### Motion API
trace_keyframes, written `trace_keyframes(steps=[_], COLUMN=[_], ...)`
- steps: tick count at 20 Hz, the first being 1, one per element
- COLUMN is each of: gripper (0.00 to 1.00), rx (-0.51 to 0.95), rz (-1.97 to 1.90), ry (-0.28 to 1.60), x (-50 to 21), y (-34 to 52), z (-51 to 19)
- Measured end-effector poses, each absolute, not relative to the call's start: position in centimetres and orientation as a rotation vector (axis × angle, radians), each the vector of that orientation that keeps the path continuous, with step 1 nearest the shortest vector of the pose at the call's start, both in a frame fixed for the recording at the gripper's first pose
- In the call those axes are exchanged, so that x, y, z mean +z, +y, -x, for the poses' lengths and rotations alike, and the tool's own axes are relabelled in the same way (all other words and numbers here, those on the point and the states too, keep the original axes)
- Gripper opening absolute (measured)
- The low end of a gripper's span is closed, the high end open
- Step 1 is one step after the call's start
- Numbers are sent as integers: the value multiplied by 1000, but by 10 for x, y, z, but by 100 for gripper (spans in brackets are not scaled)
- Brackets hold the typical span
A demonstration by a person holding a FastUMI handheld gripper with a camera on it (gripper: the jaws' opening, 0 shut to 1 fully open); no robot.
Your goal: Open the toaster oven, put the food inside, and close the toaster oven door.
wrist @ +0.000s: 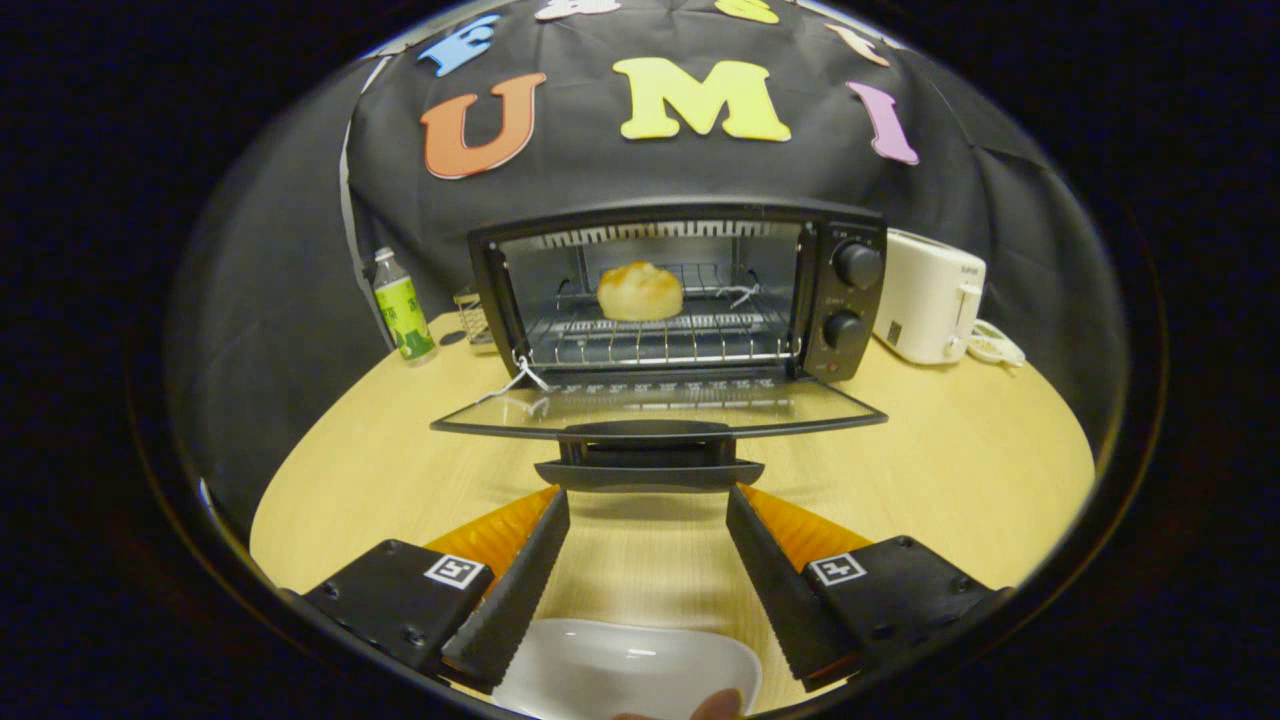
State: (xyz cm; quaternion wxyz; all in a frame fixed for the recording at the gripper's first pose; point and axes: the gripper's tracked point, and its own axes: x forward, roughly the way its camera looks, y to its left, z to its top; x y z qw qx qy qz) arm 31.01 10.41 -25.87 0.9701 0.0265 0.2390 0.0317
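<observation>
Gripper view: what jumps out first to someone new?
The toaster oven stands in the middle of the wooden table, its door folded flat toward the tongs. A bread roll sits on the rack inside. The tongs are open, holding nothing, just short of the door handle, with a white dish below them.

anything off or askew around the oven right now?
Nothing spilled or damaged. The toaster oven door hangs fully open with the bread roll sitting upright on the rack. The gripper is open just short of the door handle, touching nothing.
</observation>
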Motion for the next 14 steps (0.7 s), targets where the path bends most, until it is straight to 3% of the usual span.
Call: trace_keyframes(steps=[6,14], gripper=[100,100], rx=[71,99], rz=[3,-27], ry=[332,335], x=[-207,-191], y=[101,114], z=[-346,-394])
